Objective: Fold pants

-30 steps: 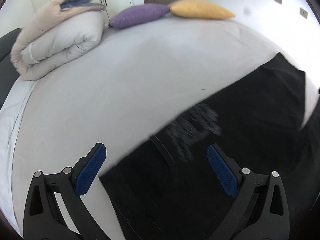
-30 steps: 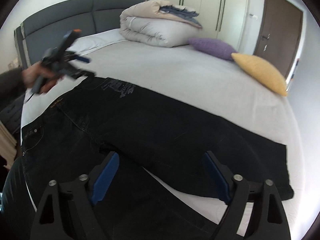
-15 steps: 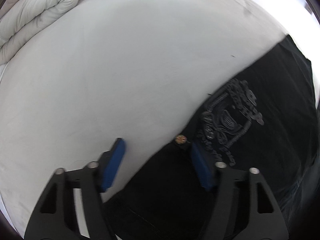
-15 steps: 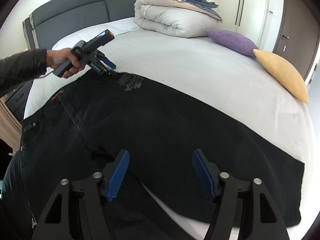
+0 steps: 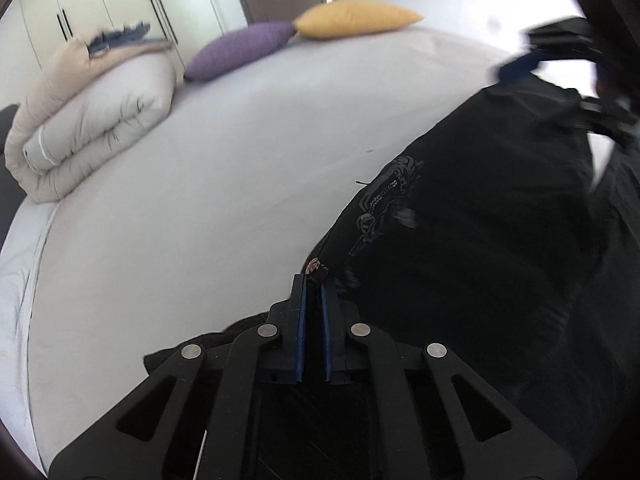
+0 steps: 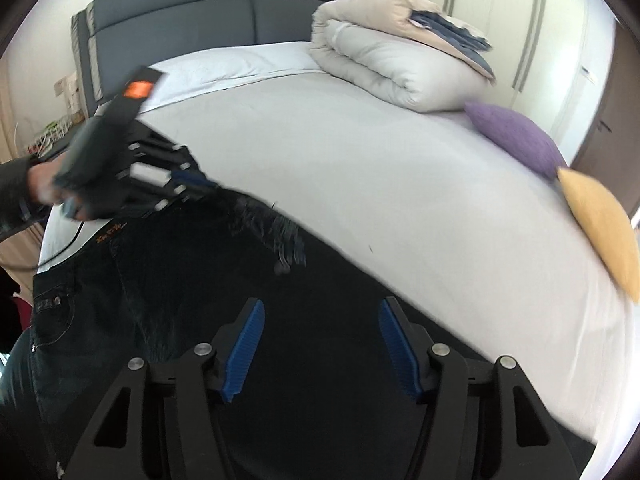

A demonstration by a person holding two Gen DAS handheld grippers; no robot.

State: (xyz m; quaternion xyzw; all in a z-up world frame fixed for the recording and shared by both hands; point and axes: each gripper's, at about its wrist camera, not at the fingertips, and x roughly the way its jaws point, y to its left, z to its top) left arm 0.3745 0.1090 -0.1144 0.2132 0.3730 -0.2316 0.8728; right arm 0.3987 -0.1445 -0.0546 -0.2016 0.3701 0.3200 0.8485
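Black pants (image 5: 480, 248) with a grey printed pocket lie spread on the white bed, also filling the lower part of the right wrist view (image 6: 192, 280). My left gripper (image 5: 313, 284) is shut on the pants' far edge near a metal rivet, lifting it a little; it shows blurred in the right wrist view (image 6: 200, 186). My right gripper (image 6: 320, 320) is open, low over the pant leg, holding nothing; it shows blurred in the left wrist view (image 5: 532, 60).
A rolled duvet (image 6: 400, 68) lies at the far side of the bed (image 6: 380, 184). A purple pillow (image 6: 516, 140) and a yellow pillow (image 6: 600, 224) sit along the right edge. A dark headboard (image 6: 224, 12) stands behind; wardrobes line the wall.
My left gripper has shut on the pants' edge by the pocket and lifted it. My right gripper has moved lower over the leg, still open.
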